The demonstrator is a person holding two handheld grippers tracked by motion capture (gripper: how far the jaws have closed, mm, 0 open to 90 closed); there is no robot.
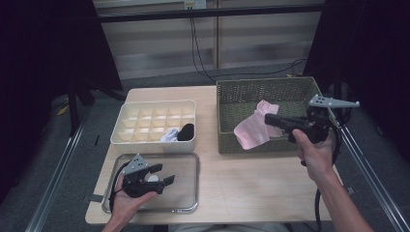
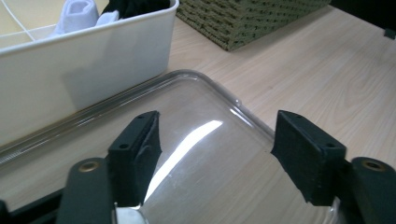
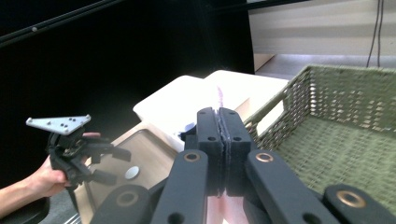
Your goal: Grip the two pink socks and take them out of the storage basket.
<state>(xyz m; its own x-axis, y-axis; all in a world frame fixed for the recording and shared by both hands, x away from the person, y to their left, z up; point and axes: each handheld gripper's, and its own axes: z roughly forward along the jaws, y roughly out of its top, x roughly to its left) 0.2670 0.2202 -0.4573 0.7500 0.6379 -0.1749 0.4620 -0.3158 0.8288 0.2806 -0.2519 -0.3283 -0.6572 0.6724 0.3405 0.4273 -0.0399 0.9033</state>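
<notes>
Tongs: 2 (image 1: 164, 174) (image 1: 271, 120); 1 pink cloth (image 1: 252, 130)

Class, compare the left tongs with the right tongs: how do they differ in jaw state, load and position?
The left tongs stand open with nothing between the jaws; the right tongs are clamped shut on a pink cloth. The left tongs sit low over the clear tray; the right tongs are held by the green basket. Both are black and hand-held.

Black grippers (image 1: 167, 175), grey three-cornered plates, brass-ringed screws, trailing black cables.
</notes>
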